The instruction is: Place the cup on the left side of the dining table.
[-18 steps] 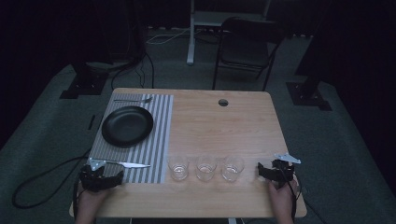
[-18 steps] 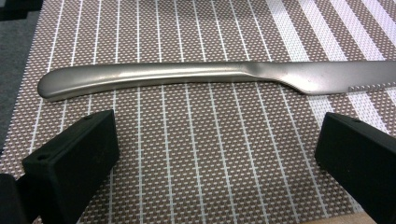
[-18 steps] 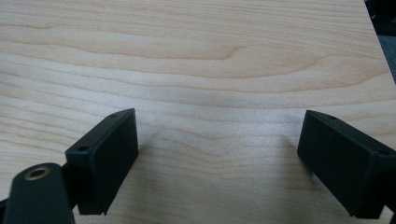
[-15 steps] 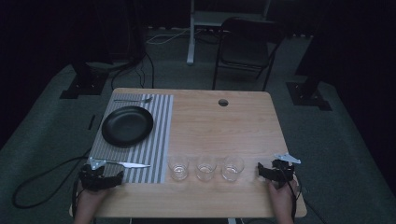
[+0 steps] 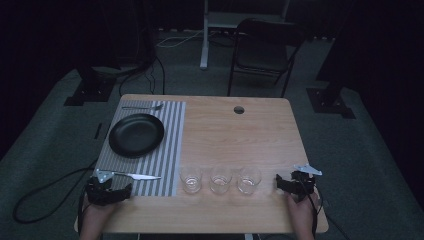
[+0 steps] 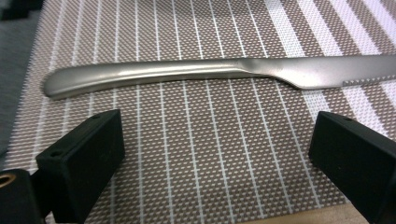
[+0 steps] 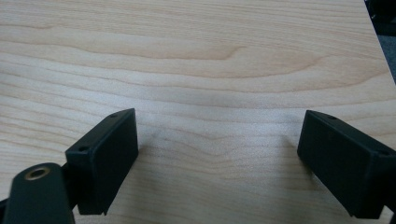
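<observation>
A steel table knife (image 5: 135,175) lies across the near end of a grey striped placemat (image 5: 170,150), its handle to the left. My left gripper (image 5: 109,187) rests just in front of it at the table's near left corner. In the left gripper view the knife (image 6: 187,74) lies crosswise beyond my left gripper (image 6: 217,140), whose jaws stand wide apart over the mat with nothing between them. At the near right corner my right gripper (image 5: 293,182) sits on bare wood. Its jaws (image 7: 219,140) are spread wide and hold nothing.
A black plate (image 5: 136,134) sits on the placemat with a fork (image 5: 142,107) beyond it. Three clear glasses (image 5: 190,178) (image 5: 220,179) (image 5: 249,179) stand in a row between the grippers. The wooden table (image 5: 235,135) has a cable hole (image 5: 238,109); a chair (image 5: 262,45) stands behind.
</observation>
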